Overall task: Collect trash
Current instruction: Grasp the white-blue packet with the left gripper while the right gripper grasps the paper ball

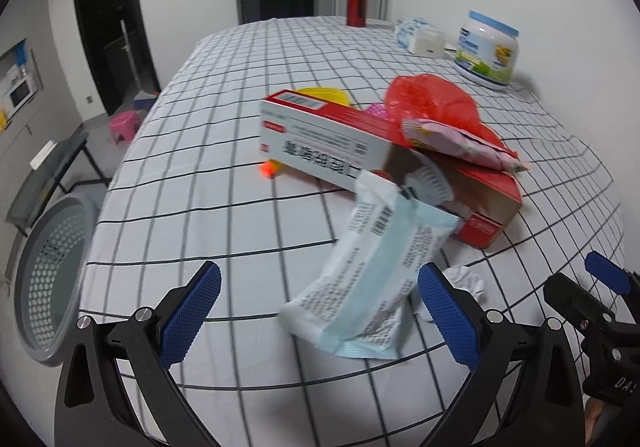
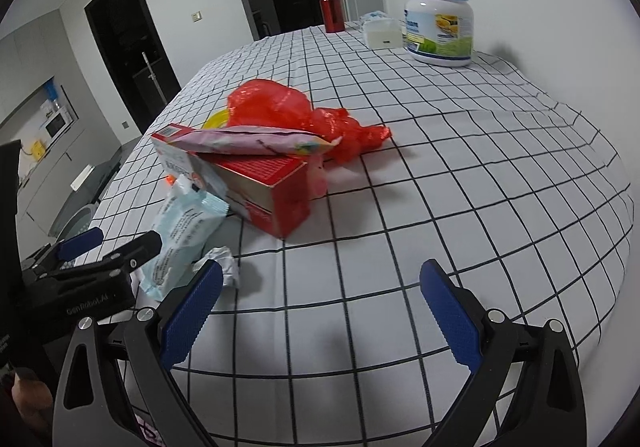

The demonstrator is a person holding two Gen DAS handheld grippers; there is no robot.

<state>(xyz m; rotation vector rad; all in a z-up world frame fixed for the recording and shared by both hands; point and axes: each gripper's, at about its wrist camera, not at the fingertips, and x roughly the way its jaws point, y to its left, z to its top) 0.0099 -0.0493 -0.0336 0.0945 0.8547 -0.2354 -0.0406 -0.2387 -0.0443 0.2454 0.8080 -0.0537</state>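
The red carton [image 1: 384, 167] is taken as the landmark. A pale blue wrapper [image 1: 368, 279] is seen leaning against its open near end, lower end towards the left gripper [image 1: 320, 311], whose jaws are spread wide to either side of the wrapper without visibly pinching it; the wrapper looks blurred, so whether it is resting or falling cannot be told. A crumpled white tissue [image 2: 224, 263] lies just beside the carton's near corner. A pink packet [image 2: 256, 141] is laid across the carton's top, and a red plastic bag [image 2: 296, 111] is bunched behind it. The right gripper [image 2: 320, 311] is held with jaws apart over bare cloth near the carton, nothing between them. Left of the carton, past the table edge [image 1: 100, 207], a grey perforated bin [image 1: 48, 279] stands below, presumably placed there so trash can be dropped over that edge; open cloth lies between.
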